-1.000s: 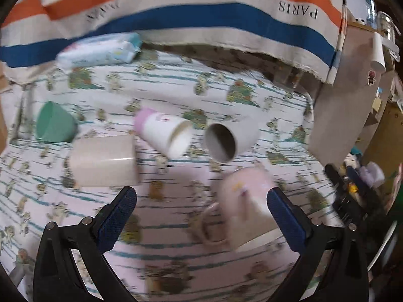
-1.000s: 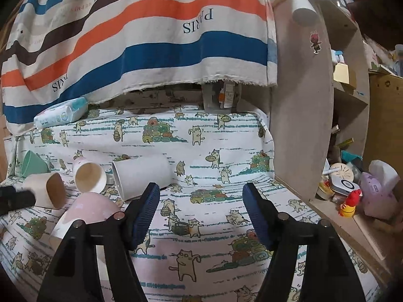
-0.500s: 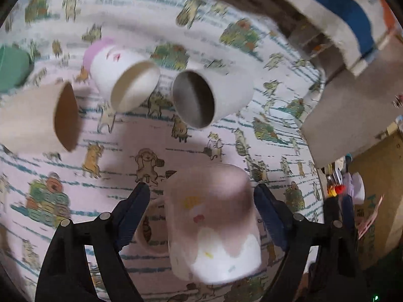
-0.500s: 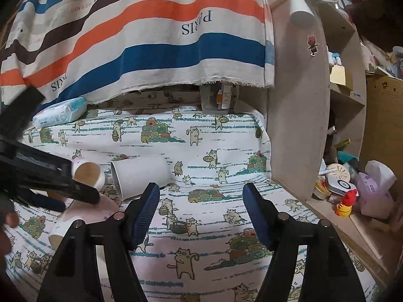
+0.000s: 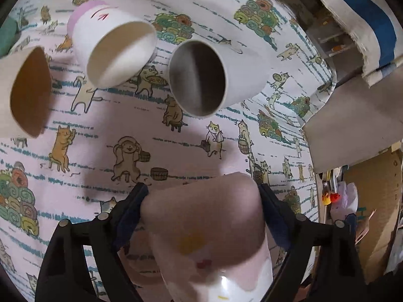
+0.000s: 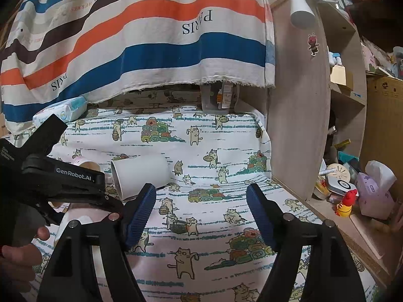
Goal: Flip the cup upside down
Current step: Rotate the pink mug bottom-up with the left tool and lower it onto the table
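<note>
The pink mug (image 5: 211, 229) is pinched between the blue-padded fingers of the left gripper (image 5: 202, 201), one pad pressed to each side of its body. Ahead of those fingers, three cups lie on their sides on the cat-print cloth (image 5: 176, 151): a white tumbler (image 5: 214, 75), a white-and-pink cup (image 5: 113, 47) and a beige cup (image 5: 25, 93). The right gripper (image 6: 201, 214) is seen with fingers spread, nothing between them.

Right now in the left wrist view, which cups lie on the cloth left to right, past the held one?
Beige cup → white cup with pink base → white cup with grey inside. The pink mug sits nearer, between the left gripper's fingers.
</note>
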Demonstrator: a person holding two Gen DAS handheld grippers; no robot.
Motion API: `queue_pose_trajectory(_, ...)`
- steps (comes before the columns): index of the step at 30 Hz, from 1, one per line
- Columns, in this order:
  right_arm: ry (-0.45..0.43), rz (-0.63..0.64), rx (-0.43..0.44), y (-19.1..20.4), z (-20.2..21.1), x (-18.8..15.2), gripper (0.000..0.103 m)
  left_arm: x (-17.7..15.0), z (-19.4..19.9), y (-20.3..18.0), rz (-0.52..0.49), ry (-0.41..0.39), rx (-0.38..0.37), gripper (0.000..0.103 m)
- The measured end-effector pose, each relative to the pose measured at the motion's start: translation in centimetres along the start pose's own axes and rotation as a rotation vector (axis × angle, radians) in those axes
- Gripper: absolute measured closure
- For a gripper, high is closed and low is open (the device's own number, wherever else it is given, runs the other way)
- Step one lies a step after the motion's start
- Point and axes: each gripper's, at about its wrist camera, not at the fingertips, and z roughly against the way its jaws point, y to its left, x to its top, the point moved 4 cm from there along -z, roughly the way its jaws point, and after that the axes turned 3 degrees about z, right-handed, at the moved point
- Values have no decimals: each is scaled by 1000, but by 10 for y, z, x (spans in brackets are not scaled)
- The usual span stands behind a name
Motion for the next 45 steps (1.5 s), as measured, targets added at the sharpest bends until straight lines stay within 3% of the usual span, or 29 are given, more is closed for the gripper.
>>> queue_pose_trajectory(6, 1, 1, 0, 0, 0, -1, 26, -5, 21, -6, -97, -85, 27, 18)
queue_pose_trajectory(10, 2, 0, 0, 0, 0, 0, 25, -8, 56, -17, -226, -252, 126, 18)
queue_pose_trajectory(13, 2, 1, 1, 0, 0, -1, 25, -10, 74, -21, -302, -322, 173, 19)
queue_pose_trajectory(18, 1, 0, -1, 0, 0, -1, 25, -10, 77, -19, -371, -386, 275, 20)
queue_pose_trajectory(23, 2, 0, -1, 0, 0, 0, 25, -11, 65, -17, -381, -356, 265, 22)
queue_pose_trajectory(25, 2, 1, 0, 0, 0, -1, 25, -12, 66, -18, -382, -358, 265, 26)
queue_pose_trajectory(29, 2, 0, -1, 0, 0, 0, 24, -13, 78, -26, -410, -403, 302, 50)
queue_pose_trajectory(39, 2, 0, -1, 0, 0, 0, 22, -19, 80, -31, -427, -392, 208, 47)
queue_pose_trajectory(41, 2, 0, 0, 0, 0, -1, 21, -21, 89, -33, -436, -447, 205, 44)
queue_pose_trajectory(45, 1, 0, 1, 0, 0, -1, 18, -30, 129, -37, -459, -649, 180, 21)
